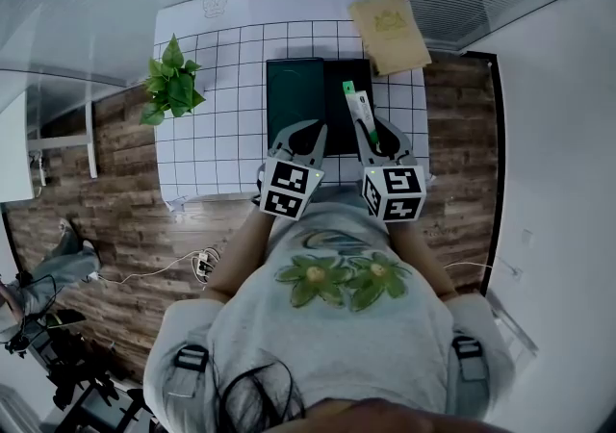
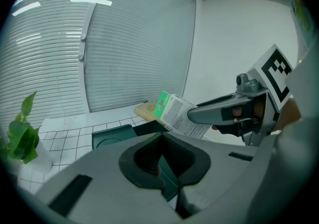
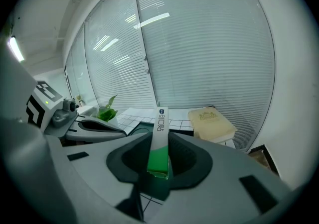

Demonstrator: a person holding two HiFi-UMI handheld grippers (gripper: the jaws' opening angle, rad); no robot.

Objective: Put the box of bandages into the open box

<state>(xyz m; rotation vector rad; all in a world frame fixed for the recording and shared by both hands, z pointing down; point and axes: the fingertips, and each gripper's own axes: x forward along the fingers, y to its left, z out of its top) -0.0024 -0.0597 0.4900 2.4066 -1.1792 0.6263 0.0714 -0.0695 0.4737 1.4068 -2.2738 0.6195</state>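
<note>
The dark green open box (image 1: 294, 94) lies on the white-gridded worktop (image 1: 217, 133), and I cannot make out anything inside it. My right gripper (image 1: 380, 138) is clamped on the one box of bandages (image 1: 354, 106), held on edge above the open box's right side. My left gripper (image 1: 300, 138) hovers beside it over the near edge, jaws slightly apart and empty. One plant (image 1: 171, 83) and one tan flat package (image 1: 390, 32) sit farther back.

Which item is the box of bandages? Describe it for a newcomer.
On the white gridded table sits a dark green open box. Held over it, the box of bandages is the slim white carton with a green end, clamped in the right gripper, unlike the flat tan box lying farther back.
</note>
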